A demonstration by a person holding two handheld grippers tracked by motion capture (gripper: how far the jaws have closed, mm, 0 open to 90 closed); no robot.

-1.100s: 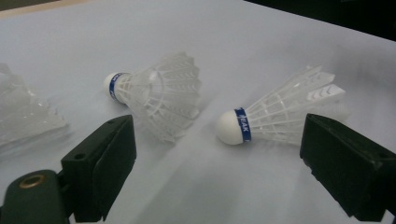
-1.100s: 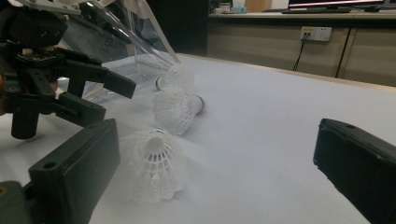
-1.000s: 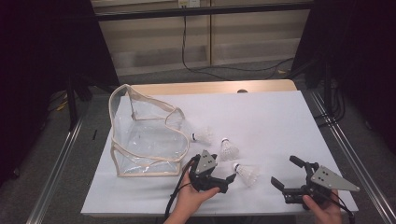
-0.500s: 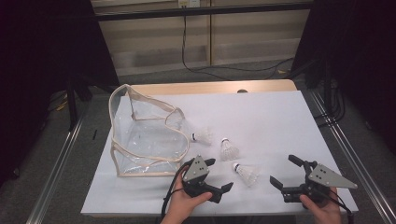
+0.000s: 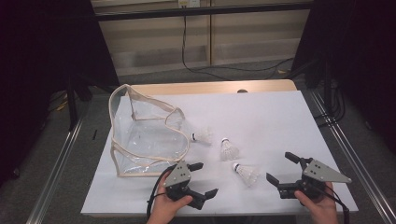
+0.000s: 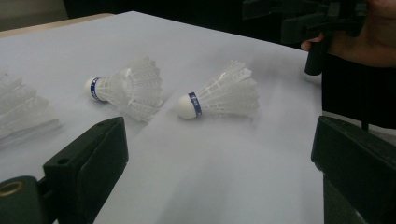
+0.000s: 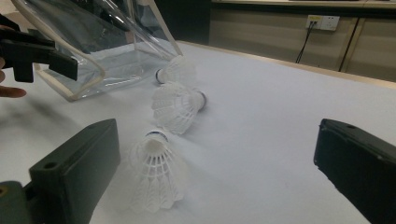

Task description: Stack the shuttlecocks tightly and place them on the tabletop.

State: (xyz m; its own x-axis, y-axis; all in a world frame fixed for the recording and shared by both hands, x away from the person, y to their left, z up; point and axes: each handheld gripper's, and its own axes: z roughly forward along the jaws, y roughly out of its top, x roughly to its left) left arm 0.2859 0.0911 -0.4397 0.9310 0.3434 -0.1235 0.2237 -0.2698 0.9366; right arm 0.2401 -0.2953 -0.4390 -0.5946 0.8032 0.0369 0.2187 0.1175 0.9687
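Holding both the left gripper (image 5: 202,179) and right gripper (image 5: 281,168) low with jaws spread wide and empty, you flank the nearest shuttlecock (image 5: 246,172), lying on its side between them, apparently to grasp it for the clear pouch (image 5: 144,135).

My left gripper (image 5: 200,179) sits low in my left hand (image 5: 169,205), its fingers (image 5: 196,165) spread wide. My right gripper (image 5: 283,169), in my right hand (image 5: 318,201), is just as wide apart, well to its right.
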